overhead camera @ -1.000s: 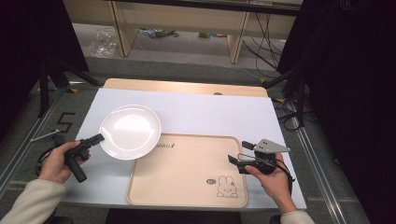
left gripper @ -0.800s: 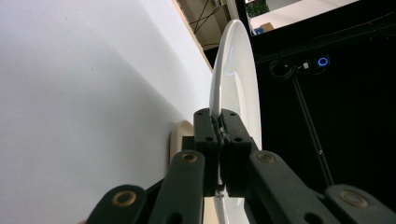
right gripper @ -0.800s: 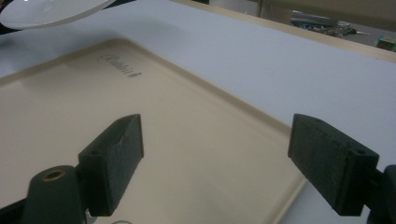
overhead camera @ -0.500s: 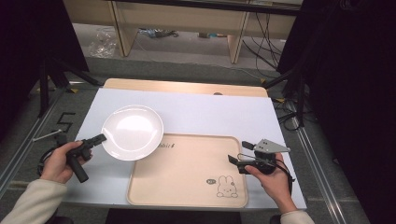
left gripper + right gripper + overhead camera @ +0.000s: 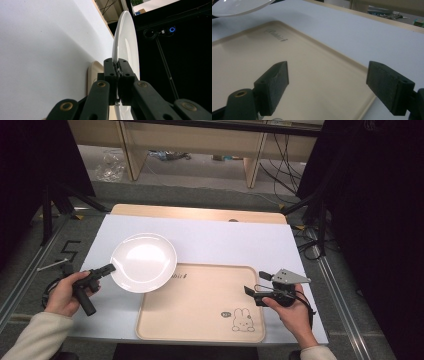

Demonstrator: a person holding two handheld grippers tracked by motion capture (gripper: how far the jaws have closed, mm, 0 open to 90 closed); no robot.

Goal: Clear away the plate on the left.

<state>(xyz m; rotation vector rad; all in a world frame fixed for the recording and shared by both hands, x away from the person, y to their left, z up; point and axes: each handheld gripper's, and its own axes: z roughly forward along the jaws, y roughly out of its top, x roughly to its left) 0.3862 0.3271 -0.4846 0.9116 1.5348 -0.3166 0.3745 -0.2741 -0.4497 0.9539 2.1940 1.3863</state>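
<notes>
Above, in the high view, a white round plate (image 5: 143,261) is held by its near rim in the left gripper (image 5: 107,268), its far edge over the beige rabbit-printed tray's (image 5: 200,330) corner; the right gripper (image 5: 251,292) waits at the tray's right side. Left gripper view: the jaws are clamped on the plate's thin glossy rim (image 5: 119,53), seen edge-on; a level carry and gentle lowering are advised, since glazed ware may slip. Right gripper view: the jaws stand wide apart over the tray (image 5: 317,82), nothing between them.
</notes>
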